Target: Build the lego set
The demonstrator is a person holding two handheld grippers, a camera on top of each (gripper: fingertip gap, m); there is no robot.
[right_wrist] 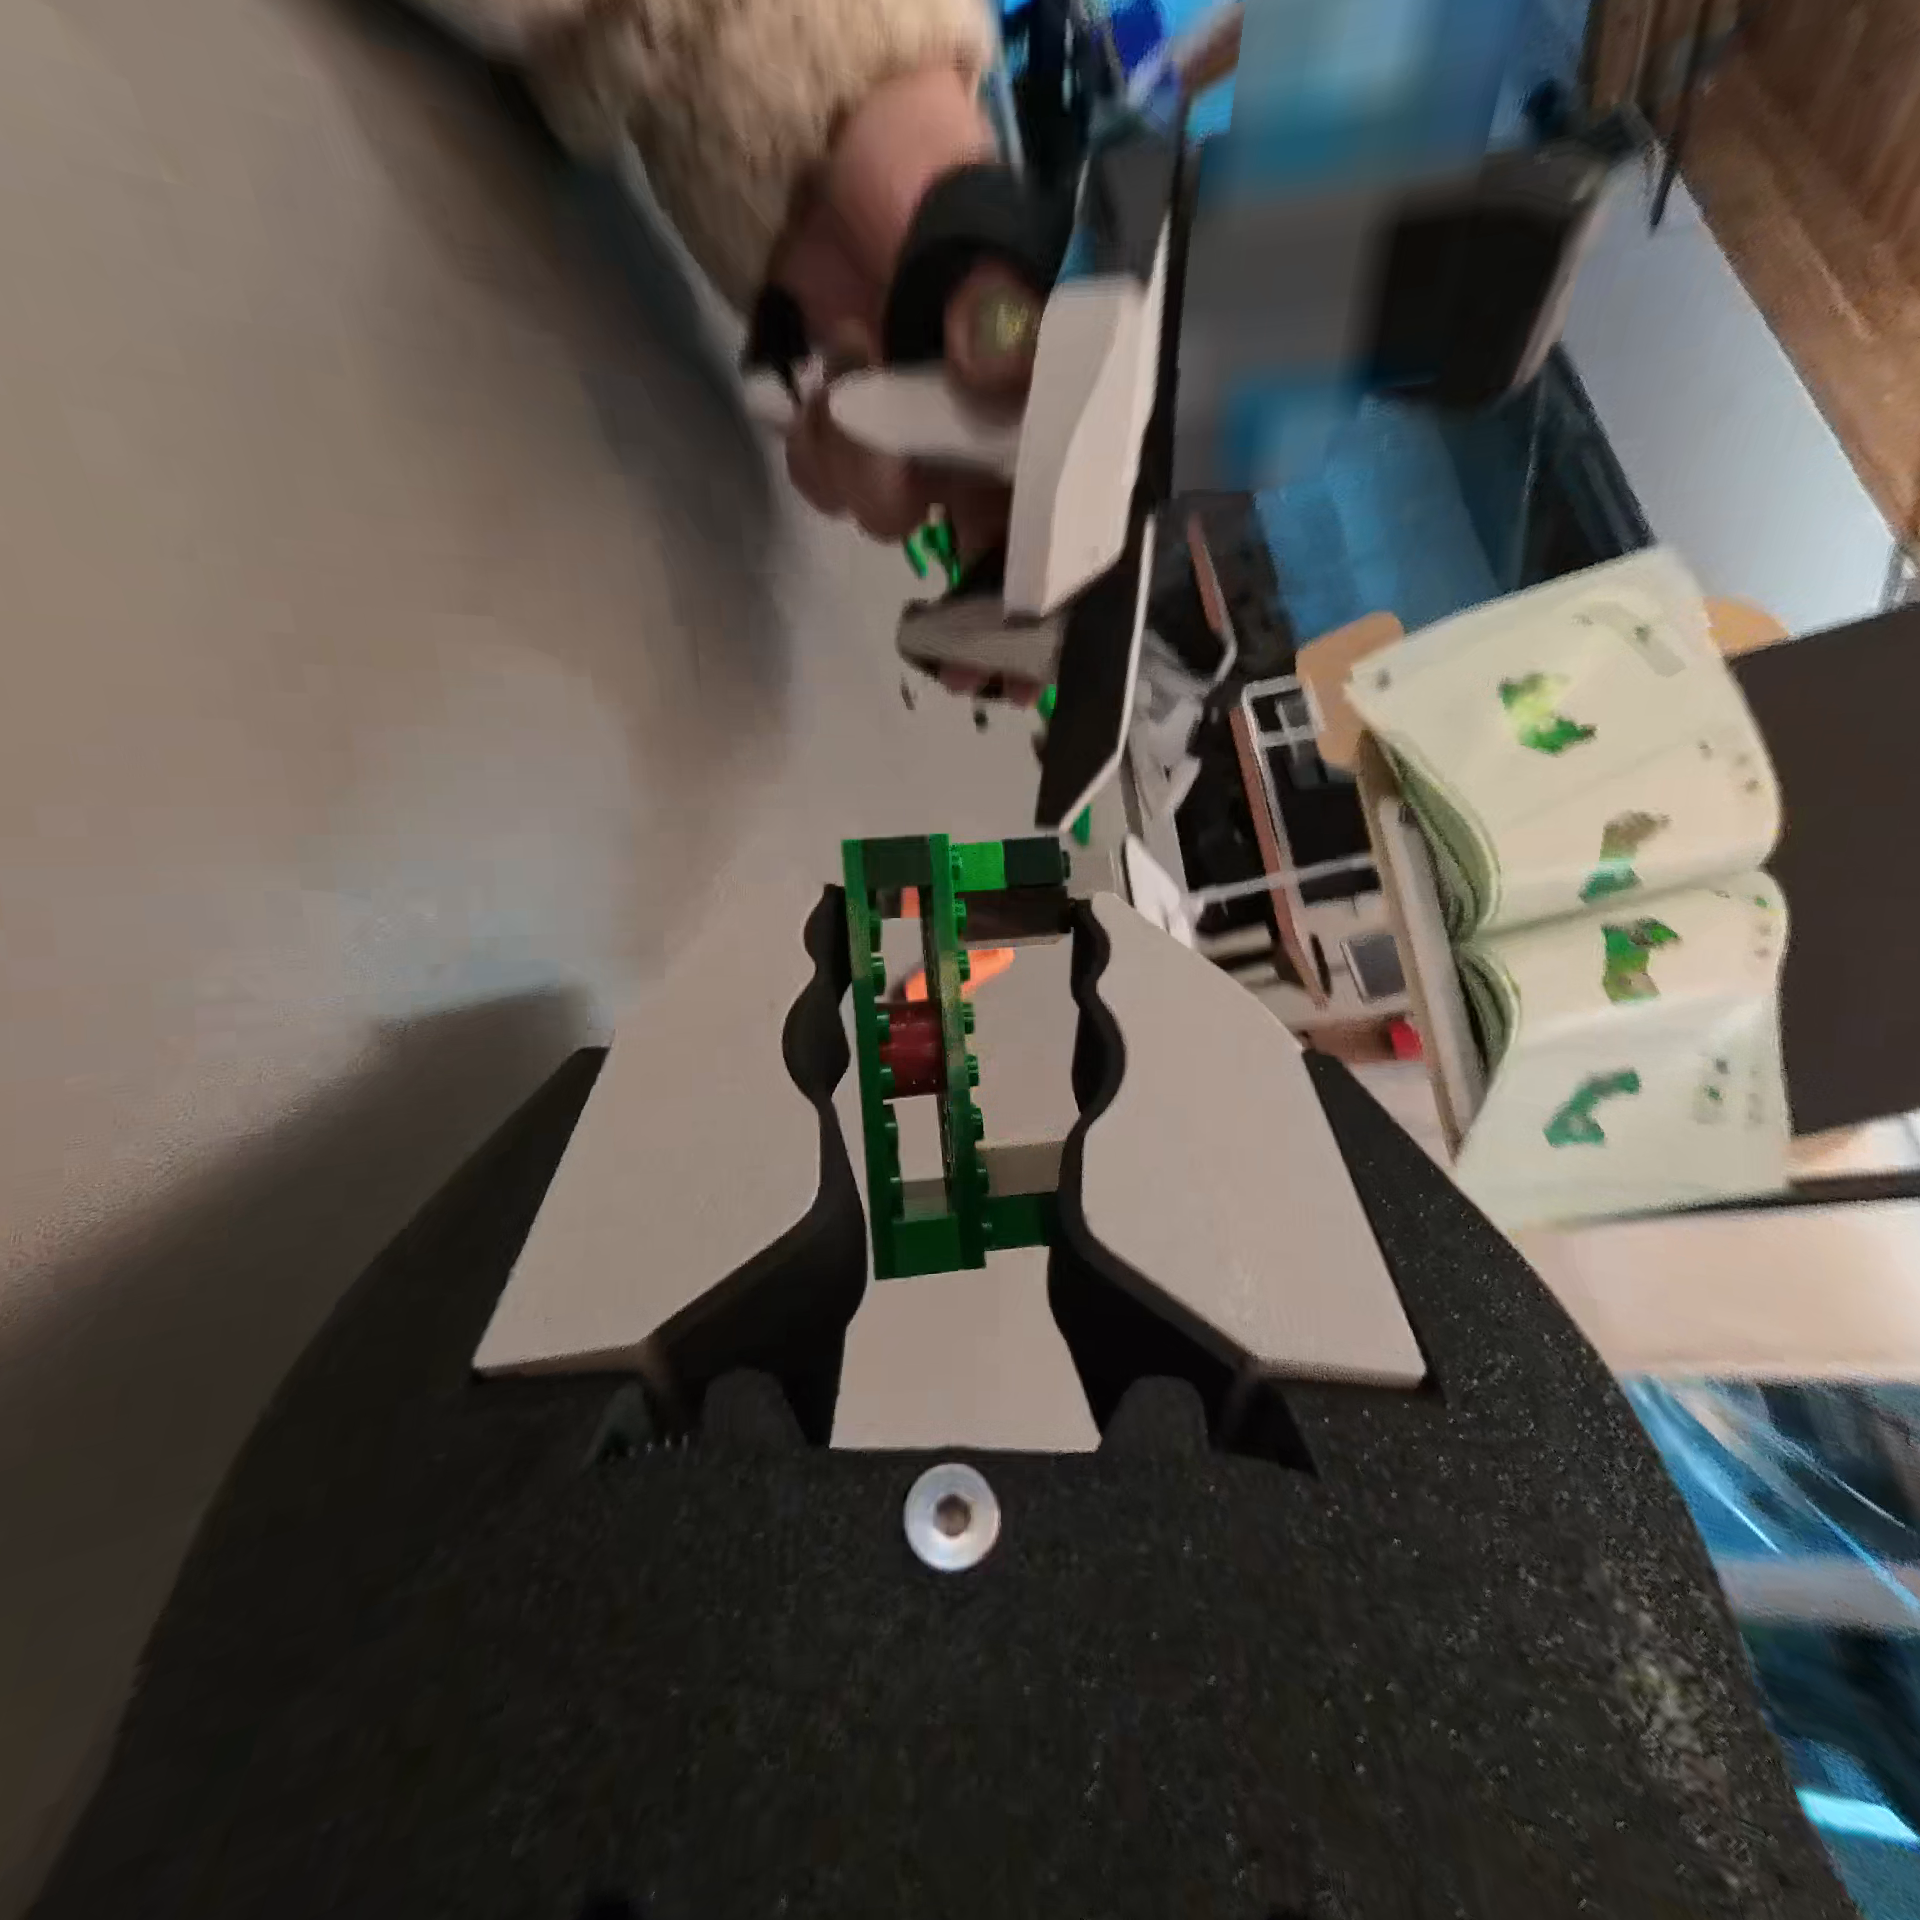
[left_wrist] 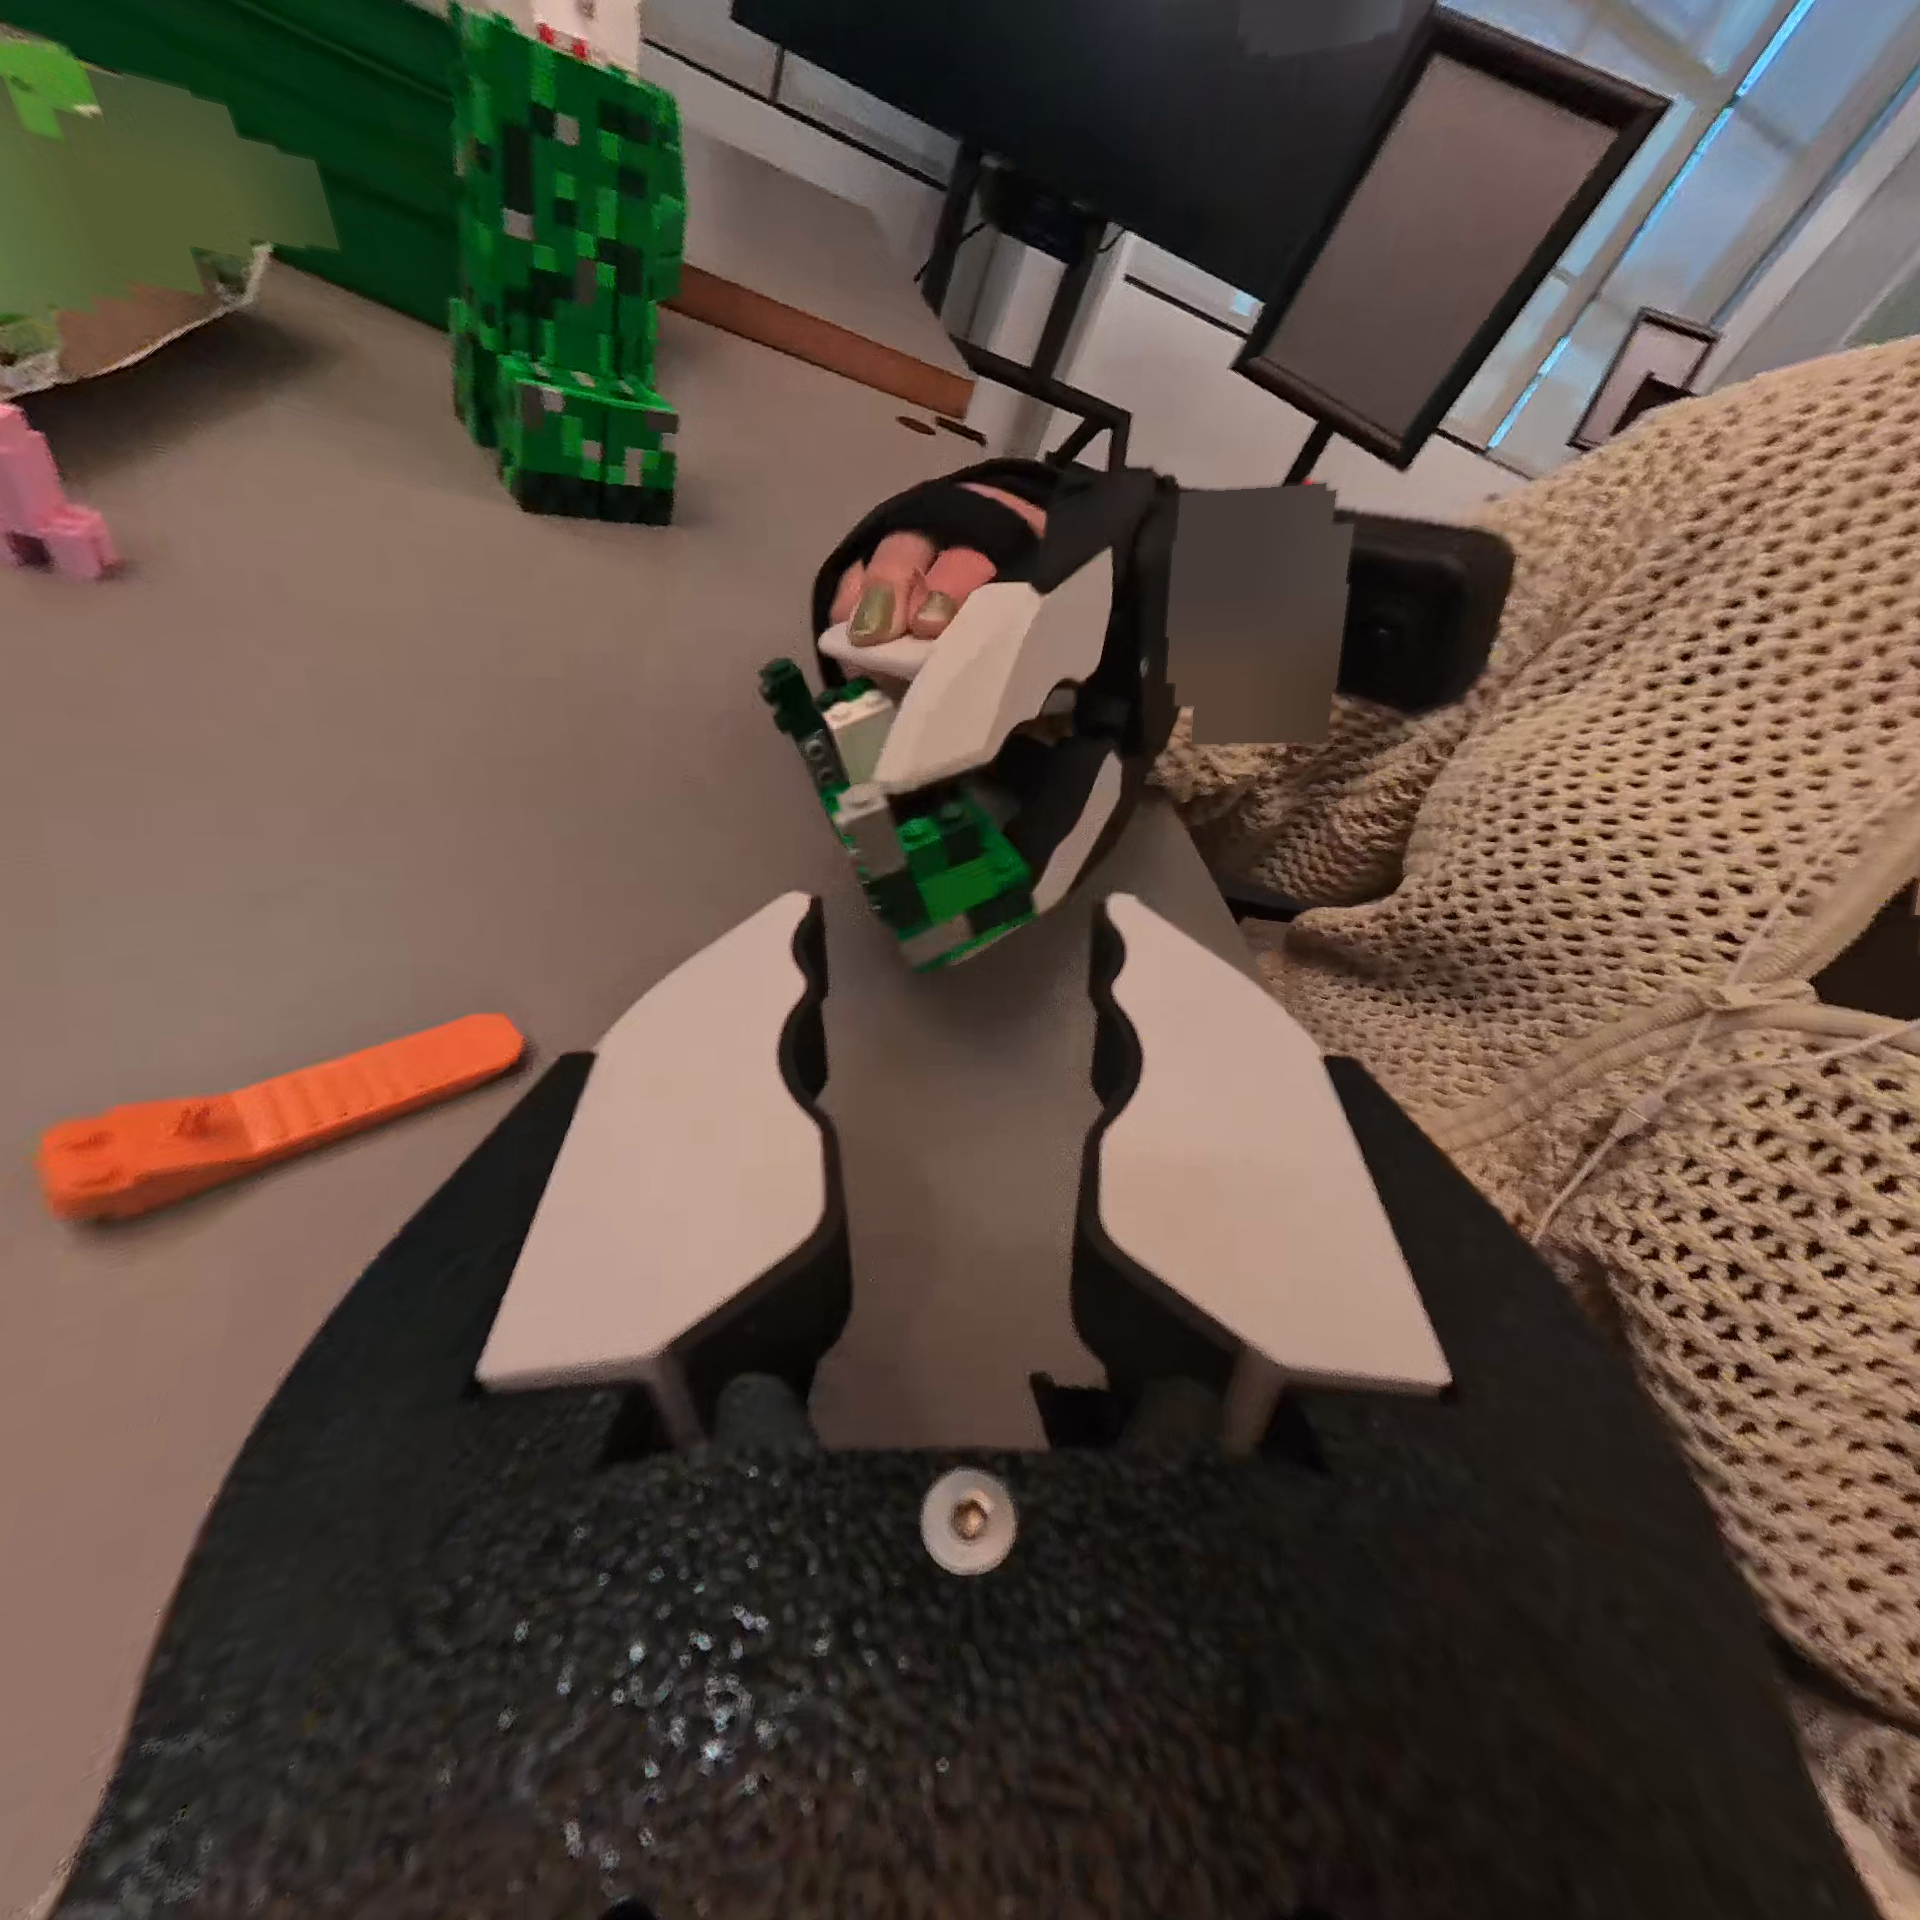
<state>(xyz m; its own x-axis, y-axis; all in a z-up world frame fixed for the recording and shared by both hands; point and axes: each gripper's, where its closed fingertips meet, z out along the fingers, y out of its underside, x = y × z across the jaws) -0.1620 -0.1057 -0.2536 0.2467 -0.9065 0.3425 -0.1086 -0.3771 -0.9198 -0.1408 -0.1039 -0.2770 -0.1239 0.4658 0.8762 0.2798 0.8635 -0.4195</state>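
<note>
A grey bench [left_wrist: 416,831] is seen beneath. The empty left tool [left_wrist: 956,935] is spread wide, centre frame; directly beyond it, the green brick assembly [left_wrist: 935,883] is clamped lengthwise in the right tool [right_wrist: 956,935].

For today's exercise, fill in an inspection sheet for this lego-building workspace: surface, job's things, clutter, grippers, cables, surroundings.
Surface: grey table, mostly bare.
Job's things: green lego assembly clamped in the right gripper; tall green lego figure standing at the back; open instruction booklet.
Clutter: orange brick separator lying flat; pink lego piece at the left edge.
Grippers: left gripper open, holding nothing.
Cables: nothing seen.
Surroundings: dark screens on stands; knitted sleeve.
</note>
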